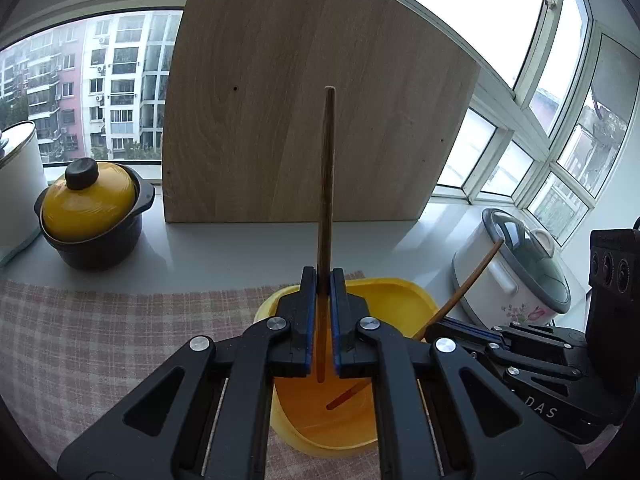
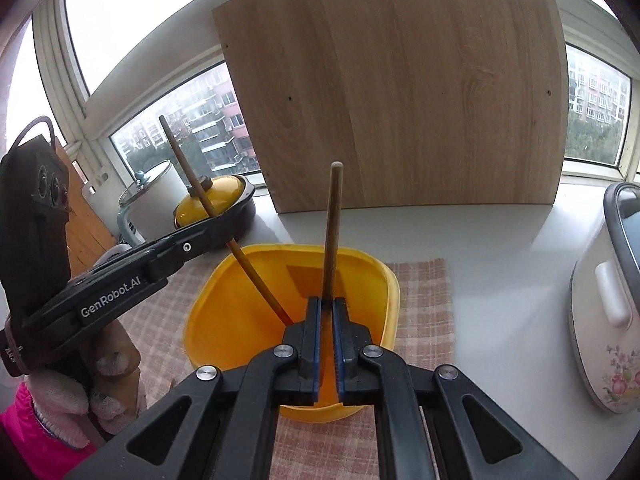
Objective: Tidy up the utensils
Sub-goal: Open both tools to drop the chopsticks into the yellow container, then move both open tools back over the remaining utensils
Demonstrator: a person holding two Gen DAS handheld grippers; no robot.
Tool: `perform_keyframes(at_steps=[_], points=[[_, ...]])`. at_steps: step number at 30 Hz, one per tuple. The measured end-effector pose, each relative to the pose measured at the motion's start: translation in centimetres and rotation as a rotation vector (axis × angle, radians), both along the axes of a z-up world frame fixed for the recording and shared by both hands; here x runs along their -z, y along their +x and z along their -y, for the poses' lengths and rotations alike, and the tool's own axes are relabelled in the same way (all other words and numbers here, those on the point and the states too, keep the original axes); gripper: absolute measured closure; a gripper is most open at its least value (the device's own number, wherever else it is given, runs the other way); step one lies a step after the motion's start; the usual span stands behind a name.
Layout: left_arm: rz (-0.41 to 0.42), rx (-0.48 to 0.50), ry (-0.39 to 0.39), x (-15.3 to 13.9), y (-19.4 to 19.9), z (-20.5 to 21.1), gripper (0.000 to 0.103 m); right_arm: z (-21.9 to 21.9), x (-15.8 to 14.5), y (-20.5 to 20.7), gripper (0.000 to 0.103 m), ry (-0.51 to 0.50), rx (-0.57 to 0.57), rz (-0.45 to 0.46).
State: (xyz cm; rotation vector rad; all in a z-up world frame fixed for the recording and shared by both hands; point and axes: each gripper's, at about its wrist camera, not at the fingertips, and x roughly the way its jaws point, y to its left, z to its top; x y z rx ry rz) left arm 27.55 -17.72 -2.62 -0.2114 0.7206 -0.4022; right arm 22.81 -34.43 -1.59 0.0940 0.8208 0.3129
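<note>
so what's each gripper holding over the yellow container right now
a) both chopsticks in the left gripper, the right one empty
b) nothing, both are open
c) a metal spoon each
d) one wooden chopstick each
d: the left gripper is shut on a wooden chopstick and the right gripper is shut on another chopstick, both with their lower ends down inside the yellow container.

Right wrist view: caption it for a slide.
Right gripper and left gripper each lower a chopstick into the yellow container.
</note>
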Motion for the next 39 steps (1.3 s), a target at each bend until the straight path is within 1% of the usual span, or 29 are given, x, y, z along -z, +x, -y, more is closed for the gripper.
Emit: perform_keyframes(at_steps=[6, 7, 8, 9, 10, 11, 12, 13, 14, 16, 18, 19, 23, 25, 28, 29, 33, 36, 39], points=[[-0.029, 0.030, -0.001, 0.2, -0.1, 0.3, 0.099, 0.1, 0.5, -0.3, 0.100, 0.000, 0.000, -0.015], [-0.030, 0.038, 0.001, 0.1, -0.2, 0.3, 0.099, 0.0, 0.4, -0.4, 0.095, -0.004, 0.001, -0.012], [-0.030, 0.044, 0.000, 0.0, -0.3, 0.3, 0.092, 0.0, 0.3, -0.5, 0.084, -0.005, 0.001, -0.010], [-0.030, 0.046, 0.002, -0.1, -0.4, 0.3, 0.084, 0.0, 0.1, -0.6, 0.078, -0.004, 0.001, -0.003], [-0.028, 0.046, 0.004, -0.2, -0.5, 0.3, 0.064, 0.0, 0.0, -0.8, 0.071, -0.007, 0.004, 0.006], [-0.018, 0.043, 0.003, -0.4, -0.8, 0.2, 0.056, 0.0, -0.2, -1.0, 0.069, -0.011, 0.009, 0.012], [-0.009, 0.042, 0.003, -0.6, -1.0, 0.1, 0.055, 0.0, -0.3, -1.1, 0.069, -0.013, 0.013, 0.015], [-0.006, 0.042, 0.007, -0.7, -1.1, -0.1, 0.055, 0.0, -0.4, -1.3, 0.063, -0.012, 0.017, 0.018], [-0.004, 0.041, 0.009, -0.8, -1.3, -0.3, 0.055, 0.1, -0.6, -1.5, 0.053, -0.011, 0.023, 0.023], [0.004, 0.042, 0.010, -1.1, -1.7, -0.7, 0.055, 0.1, -0.7, -2.0, 0.045, -0.014, 0.033, 0.035], [0.014, 0.038, 0.018, -1.4, -2.2, -1.3, 0.055, 0.2, -0.9, -2.5, 0.044, -0.017, 0.040, 0.039], [0.019, 0.036, 0.019, -1.5, -2.4, -1.6, 0.055, 0.2, -0.9, -2.8, 0.042, -0.017, 0.043, 0.040], [0.026, 0.022, 0.020, -1.9, -3.4, -3.2, 0.055, 0.0, -1.1, -3.9, 0.032, -0.022, 0.058, 0.047], [0.029, 0.015, 0.016, -2.1, -3.9, -4.2, 0.055, -0.1, -1.1, -4.5, 0.029, -0.020, 0.064, 0.045], [0.042, 0.004, 0.028, -2.5, -5.1, -5.9, 0.055, -0.3, -1.3, -5.4, 0.021, -0.013, 0.068, 0.046], [0.049, -0.001, 0.030, -2.7, -5.5, -6.5, 0.055, -0.3, -1.4, -5.8, 0.018, -0.007, 0.068, 0.051], [0.063, -0.031, 0.050, -2.9, -7.2, -9.2, 0.055, -0.4, -2.0, -7.7, 0.014, 0.003, 0.075, 0.093], [0.044, -0.046, 0.044, -2.7, -8.4, -11.2, 0.055, -0.8, -2.3, -8.9, 0.006, 0.009, 0.062, 0.107], [0.017, -0.054, 0.042, -2.2, -9.5, -12.9, 0.055, -1.3, -2.2, -9.8, 0.005, 0.029, 0.041, 0.094]])
